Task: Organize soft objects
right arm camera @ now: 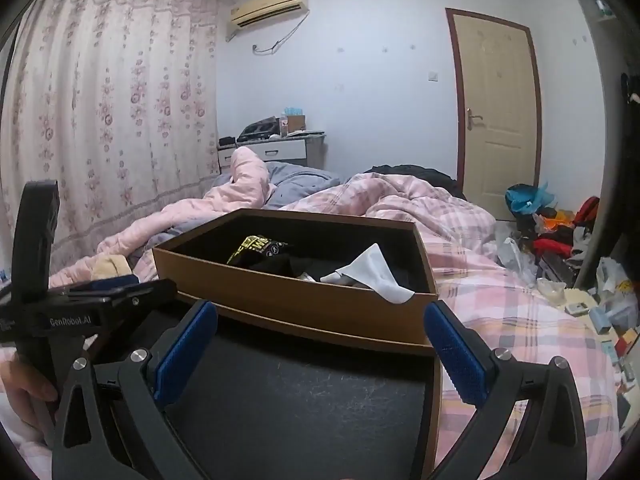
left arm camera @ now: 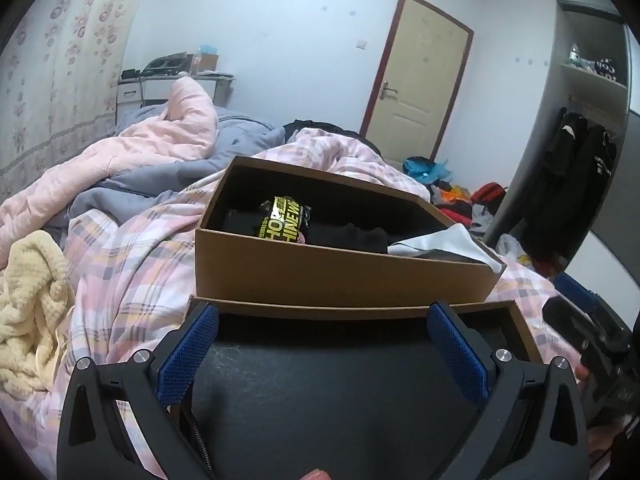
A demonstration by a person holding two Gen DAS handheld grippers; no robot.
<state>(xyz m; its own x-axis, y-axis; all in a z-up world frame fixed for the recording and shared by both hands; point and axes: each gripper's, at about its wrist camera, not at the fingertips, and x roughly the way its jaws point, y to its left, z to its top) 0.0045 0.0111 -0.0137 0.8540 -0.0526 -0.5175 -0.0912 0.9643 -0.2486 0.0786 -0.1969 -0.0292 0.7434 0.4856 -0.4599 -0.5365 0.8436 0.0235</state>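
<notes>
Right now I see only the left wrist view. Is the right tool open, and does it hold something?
Observer: The right tool is open and holds nothing; only the black-lined lid lies below it.
Operator: Who holds my left tool?
Observer: A hand grips the left tool by its handle, at the lower left of the right wrist view.
Operator: What is on the wall near the curtain?
Observer: An air conditioner hangs right of the curtain top.

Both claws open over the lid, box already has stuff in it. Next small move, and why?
Probably close both claws on the box lid to lift it. Left claw and right claw stand open and empty above it, and the cardboard box just beyond already holds folded clothes.
</notes>
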